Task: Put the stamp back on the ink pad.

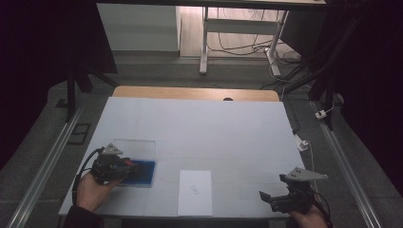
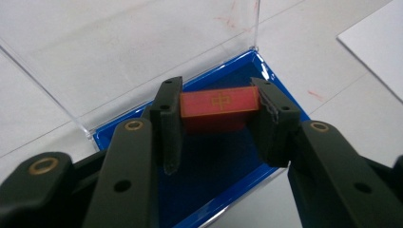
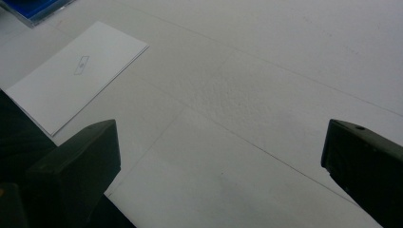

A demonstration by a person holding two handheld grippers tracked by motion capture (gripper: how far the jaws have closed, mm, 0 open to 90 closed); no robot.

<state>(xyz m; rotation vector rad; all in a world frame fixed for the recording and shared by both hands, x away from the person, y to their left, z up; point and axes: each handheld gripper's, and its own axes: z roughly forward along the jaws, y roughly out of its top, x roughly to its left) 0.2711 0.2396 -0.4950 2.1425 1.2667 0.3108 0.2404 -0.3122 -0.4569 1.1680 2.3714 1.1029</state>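
A red block with a gold character on its top face is pinched between the jaws of my left gripper, which is shut on it. The block hangs just over the blue-lined tray of a clear box, whose transparent lid stands open behind. In the high view the left gripper reaches over the blue box at the table's front left. My right gripper rests at the front right, and in its own view the right gripper is open with bare table between its jaws.
A white card with a small printed mark lies near the front edge between the two hands; the card lies to the upper left in the right gripper view. White sheeting covers the table. A desk frame and cables stand beyond the far edge.
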